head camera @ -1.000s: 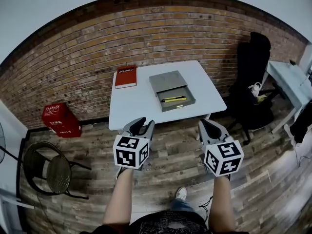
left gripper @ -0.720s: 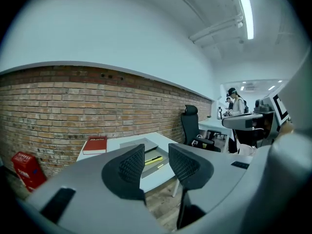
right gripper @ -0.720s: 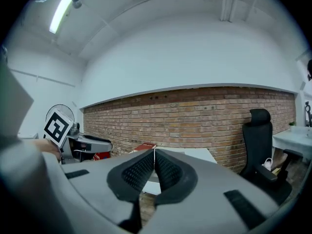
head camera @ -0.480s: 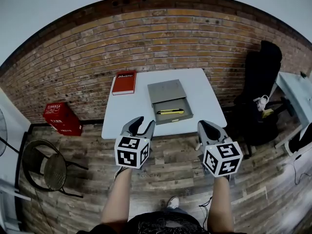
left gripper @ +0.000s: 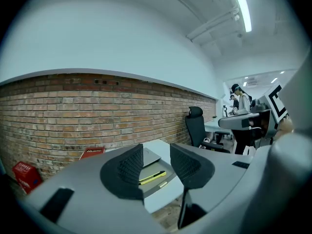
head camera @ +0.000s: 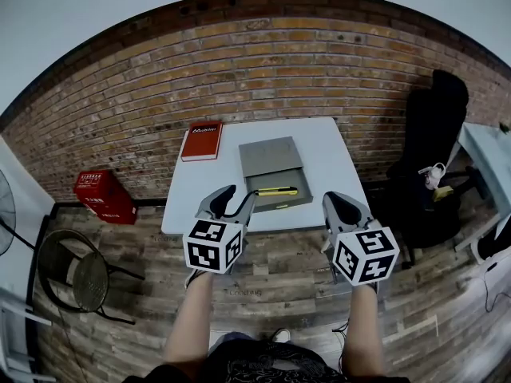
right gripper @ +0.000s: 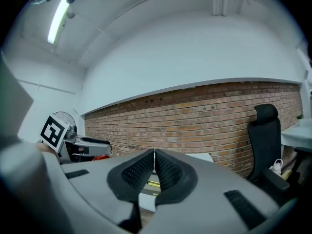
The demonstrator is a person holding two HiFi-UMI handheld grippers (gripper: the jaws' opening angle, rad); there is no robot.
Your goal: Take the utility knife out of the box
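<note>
A yellow utility knife (head camera: 276, 191) lies in the open tray of a grey box (head camera: 271, 156) on the white table (head camera: 200, 183). In the left gripper view the utility knife (left gripper: 152, 177) shows far off through the gap of my left gripper (left gripper: 156, 162). My left gripper (head camera: 238, 195) hovers over the table's front edge, left of the box; its jaws are opening with nothing between them. My right gripper (head camera: 341, 202) hangs at the front right of the table. Seen in its own view, the right gripper (right gripper: 154, 167) has its pads together and holds nothing.
A red book (head camera: 201, 140) lies at the table's back left. A brick wall (head camera: 263, 62) stands behind the table. On the wooden floor are a red box (head camera: 102, 196) and a round chair (head camera: 76, 274) at left, and a black office chair (head camera: 435, 158) at right.
Both grippers have moved forward to the table's front edge, and the table and box appear nearer. The left jaws have spread wider apart. The right jaws stay together.
</note>
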